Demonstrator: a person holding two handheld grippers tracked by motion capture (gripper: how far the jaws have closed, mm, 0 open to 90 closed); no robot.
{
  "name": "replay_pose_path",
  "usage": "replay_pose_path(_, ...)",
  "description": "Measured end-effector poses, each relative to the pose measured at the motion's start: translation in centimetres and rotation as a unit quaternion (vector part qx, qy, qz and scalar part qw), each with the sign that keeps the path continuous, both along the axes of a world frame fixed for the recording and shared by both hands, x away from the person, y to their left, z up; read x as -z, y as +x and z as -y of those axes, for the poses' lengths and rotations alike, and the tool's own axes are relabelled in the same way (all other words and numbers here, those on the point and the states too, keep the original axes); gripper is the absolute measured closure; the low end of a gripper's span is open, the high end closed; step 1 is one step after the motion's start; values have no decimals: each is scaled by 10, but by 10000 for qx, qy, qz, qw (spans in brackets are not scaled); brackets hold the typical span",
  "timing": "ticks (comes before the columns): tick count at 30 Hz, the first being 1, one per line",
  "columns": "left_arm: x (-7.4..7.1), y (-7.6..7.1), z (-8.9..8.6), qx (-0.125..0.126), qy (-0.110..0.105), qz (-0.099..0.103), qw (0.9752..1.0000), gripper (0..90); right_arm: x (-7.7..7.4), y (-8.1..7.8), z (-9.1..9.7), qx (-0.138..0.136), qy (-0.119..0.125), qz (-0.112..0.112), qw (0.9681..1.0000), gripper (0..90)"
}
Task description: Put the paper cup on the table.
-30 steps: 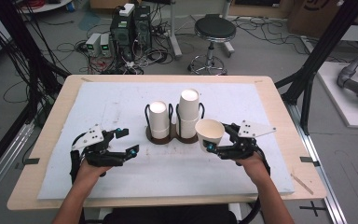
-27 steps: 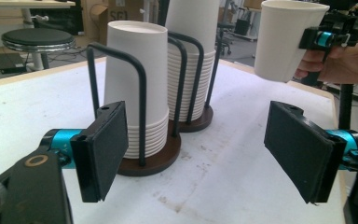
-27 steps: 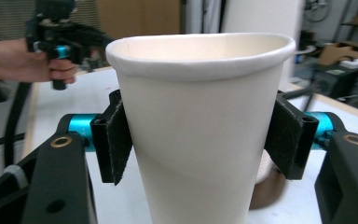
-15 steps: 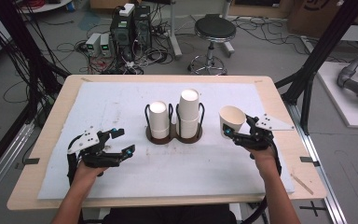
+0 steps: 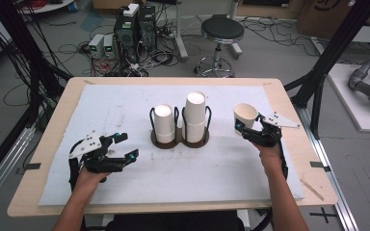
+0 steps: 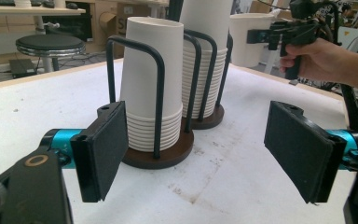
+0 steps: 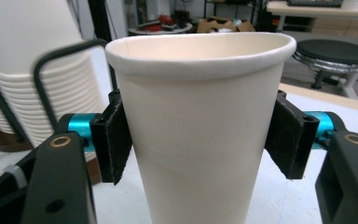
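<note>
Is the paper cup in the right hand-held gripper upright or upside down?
Upright: the paper cup has its open rim on top.

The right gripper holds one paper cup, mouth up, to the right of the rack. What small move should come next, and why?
Probably lower the paper cup onto the bare white mat right of the cup rack and only then open. The right gripper clamps it upright with both pads; the left gripper is open and holds nothing.

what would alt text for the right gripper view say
A white paper cup, upright with its mouth open, is clamped between the right gripper's two black pads. Behind it on the left, a stack of cups sits in a black wire holder.
</note>
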State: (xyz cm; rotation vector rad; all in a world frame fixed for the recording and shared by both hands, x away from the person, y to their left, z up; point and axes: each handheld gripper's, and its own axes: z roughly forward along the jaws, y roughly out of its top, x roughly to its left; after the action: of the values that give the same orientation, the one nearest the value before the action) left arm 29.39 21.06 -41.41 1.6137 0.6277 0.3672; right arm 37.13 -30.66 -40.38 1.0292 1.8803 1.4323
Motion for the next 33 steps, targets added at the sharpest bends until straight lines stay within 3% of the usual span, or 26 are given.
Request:
replay_pose_path(6, 1, 0, 0, 15, -13, -17, 10000, 217, 12, 15, 0, 345, -62, -295, 9990, 327)
replay_pose_path(11, 2, 1, 1, 17, -5, -43, 10000, 217, 23, 24, 0, 471, -145, -583, 9971, 327)
replay_pose_path(17, 3, 1, 0, 7, 9, -57, 10000, 217, 31, 29, -3, 445, -385, -888, 9943, 318)
replay_pose_path(26, 4, 0, -1, -69, 7, -115, 9999, 217, 28, 23, 2, 338, -487, -1054, 9927, 265)
replay_pose_path(28, 4, 0, -2, -71, 26, -103, 9999, 217, 28, 22, 2, 367, -411, -1131, 9921, 204)
replay_pose_path(33, 4, -1, -2, -75, 19, -122, 9999, 217, 26, 18, 3, 167, -386, -1109, 9929, 201)
